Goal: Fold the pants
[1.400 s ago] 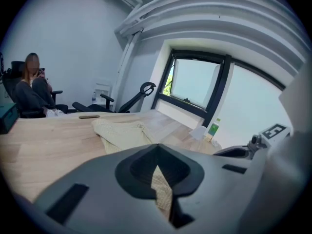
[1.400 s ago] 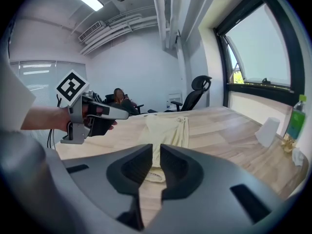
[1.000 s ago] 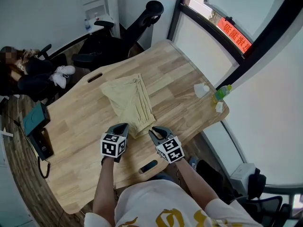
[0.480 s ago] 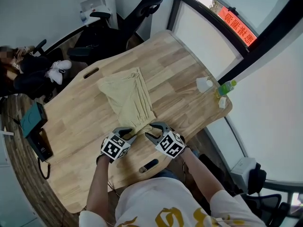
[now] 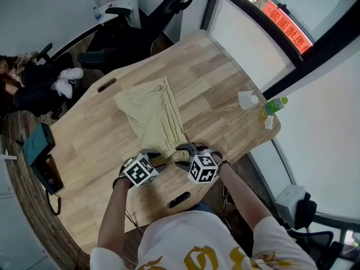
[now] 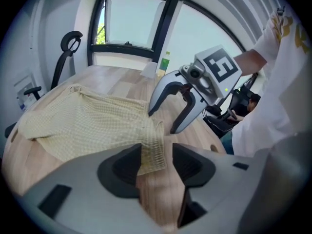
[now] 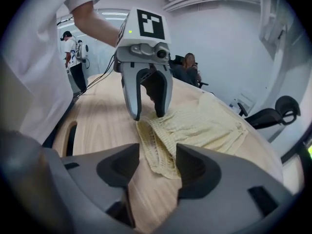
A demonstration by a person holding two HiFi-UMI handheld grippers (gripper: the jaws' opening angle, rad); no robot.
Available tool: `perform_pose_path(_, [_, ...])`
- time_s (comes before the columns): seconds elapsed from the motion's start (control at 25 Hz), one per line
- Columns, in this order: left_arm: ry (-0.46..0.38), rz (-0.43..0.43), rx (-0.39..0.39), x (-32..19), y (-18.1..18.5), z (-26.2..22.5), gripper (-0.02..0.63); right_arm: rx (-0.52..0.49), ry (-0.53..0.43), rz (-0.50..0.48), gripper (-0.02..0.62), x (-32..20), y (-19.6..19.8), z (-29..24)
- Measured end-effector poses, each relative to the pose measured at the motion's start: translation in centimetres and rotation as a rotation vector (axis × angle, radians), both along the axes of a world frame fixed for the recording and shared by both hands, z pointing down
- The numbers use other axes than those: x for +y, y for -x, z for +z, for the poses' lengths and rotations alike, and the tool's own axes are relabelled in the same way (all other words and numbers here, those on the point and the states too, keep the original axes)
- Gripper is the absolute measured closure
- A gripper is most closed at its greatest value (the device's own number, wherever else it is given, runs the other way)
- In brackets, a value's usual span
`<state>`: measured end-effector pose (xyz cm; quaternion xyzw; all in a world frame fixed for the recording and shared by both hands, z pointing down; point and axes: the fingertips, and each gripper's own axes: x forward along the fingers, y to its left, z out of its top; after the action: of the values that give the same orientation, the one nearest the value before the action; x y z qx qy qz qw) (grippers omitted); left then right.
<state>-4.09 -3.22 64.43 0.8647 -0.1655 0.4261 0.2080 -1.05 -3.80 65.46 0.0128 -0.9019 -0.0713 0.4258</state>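
The pants (image 5: 152, 114) lie flat on the tabletop (image 5: 214, 94) as one long pale-yellow strip. They look already doubled leg over leg, and they run away from both claws, with the narrow near end right at the claw tips. The left claw (image 5: 151, 153) and right claw (image 5: 188, 149) sit side by side over that end, each tipped downward, probably so that each can take one corner. Both have just been opening. The left claw's jaws are spread with a corner of the ribbed edge (image 6: 151, 150) lying loose between them on the wood, touching neither pad firmly. The right claw's jaws are also spread, with the cloth's near edge (image 7: 161, 155) between and just ahead of them, unpinched. I judge this to be the set-up for gripping the end and carrying it over the far part. Well beyond the right claw, a cup (image 5: 247, 99) and a green bottle (image 5: 274, 104) stand near the tabletop's edge, clear of the fold path.
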Motion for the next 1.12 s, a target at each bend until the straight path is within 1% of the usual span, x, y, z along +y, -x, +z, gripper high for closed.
perform_pose_path(0.12, [0.01,0.044,-0.025,-0.1,0.3,1.0,0.379,0.021,-0.048,-0.065,0.365,-0.1,0.2,0.4])
perform_pose_path(0.16, [0.01,0.06,-0.026,-0.1,0.3,1.3,0.364,0.023,-0.066,-0.082,0.365,-0.2,0.3,0.6])
perform_pose_path(0.24, [0.021,0.082,-0.023,-0.1,0.3,1.6,0.353,0.028,-0.082,-0.104,0.365,-0.3,0.3,0.9])
perform_pose_path(0.32, [0.037,0.102,-0.023,0.2,0.3,1.9,0.351,0.04,-0.076,-0.121,0.365,-0.2,0.2,1.4])
perform_pose_path(0.48, [0.055,0.145,-0.051,0.4,0.3,2.5,0.347,0.053,-0.057,-0.139,0.365,-0.2,0.0,2.1])
perform_pose_path(0.6, [0.048,0.144,-0.055,0.2,0.2,3.0,0.348,0.037,-0.032,-0.128,0.365,-0.3,0.2,2.1])
perform_pose_path(0.72, [0.051,0.158,-0.056,-0.1,0.2,3.0,0.35,0.017,0.013,-0.102,0.365,-0.6,0.2,2.1])
perform_pose_path(0.84, [0.04,0.175,-0.072,-0.4,0.2,3.1,0.365,0.0,0.055,-0.098,0.371,-0.8,0.4,2.2])
perform_pose_path(0.92, [0.007,0.176,-0.086,-0.7,0.5,3.2,0.419,-0.017,0.058,-0.113,0.376,-0.8,0.5,2.1])
perform_pose_path(1.04, [-0.004,0.149,-0.077,-1.0,0.6,3.4,0.453,-0.034,0.041,-0.095,0.401,-1.2,0.5,2.1])
perform_pose_path(1.12, [0.01,0.12,-0.064,-1.3,0.6,3.4,0.466,-0.027,0.042,-0.058,0.479,-1.8,0.5,2.1])
